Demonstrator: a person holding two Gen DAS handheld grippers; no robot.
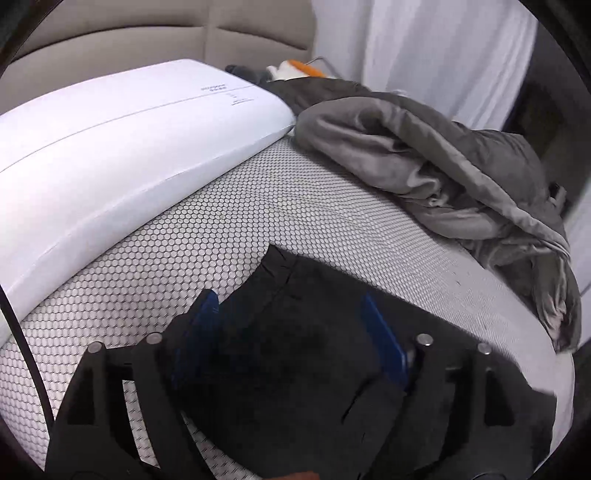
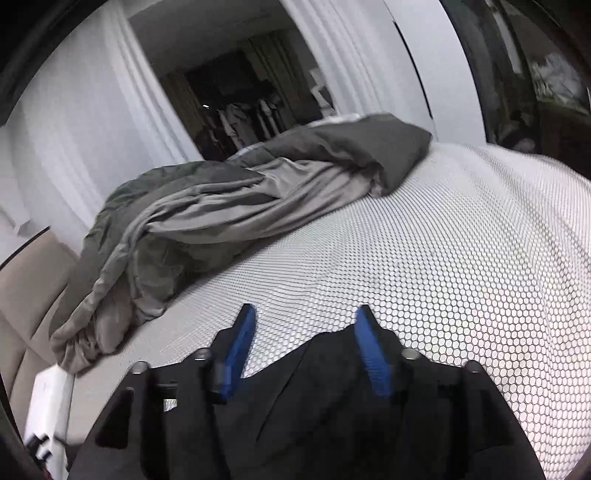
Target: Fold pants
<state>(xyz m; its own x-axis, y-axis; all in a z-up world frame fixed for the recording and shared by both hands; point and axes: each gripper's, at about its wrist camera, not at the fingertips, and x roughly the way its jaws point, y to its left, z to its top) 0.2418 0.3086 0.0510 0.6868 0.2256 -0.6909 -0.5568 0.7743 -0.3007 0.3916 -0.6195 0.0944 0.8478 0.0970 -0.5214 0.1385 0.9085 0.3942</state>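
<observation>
The black pants (image 1: 295, 354) lie on the honeycomb-patterned mattress (image 1: 258, 192), with one corner reaching up toward the pillow. My left gripper (image 1: 290, 297) hovers over them, its blue pads (image 1: 384, 332) spread wide on either side of the cloth without pressing on it, so it is open. In the right wrist view the pants (image 2: 314, 391) show as a dark fold low in the frame. My right gripper (image 2: 306, 310) is open above their edge, with the blue pads (image 2: 240, 343) apart and bare mattress (image 2: 443, 258) between the tips.
A white pillow (image 1: 129, 147) lies at the left against a beige headboard (image 1: 147, 33). A crumpled grey duvet (image 1: 443, 166) is piled along the far side of the bed (image 2: 221, 206). White curtains (image 1: 424, 44) and a dark doorway (image 2: 240, 103) stand behind.
</observation>
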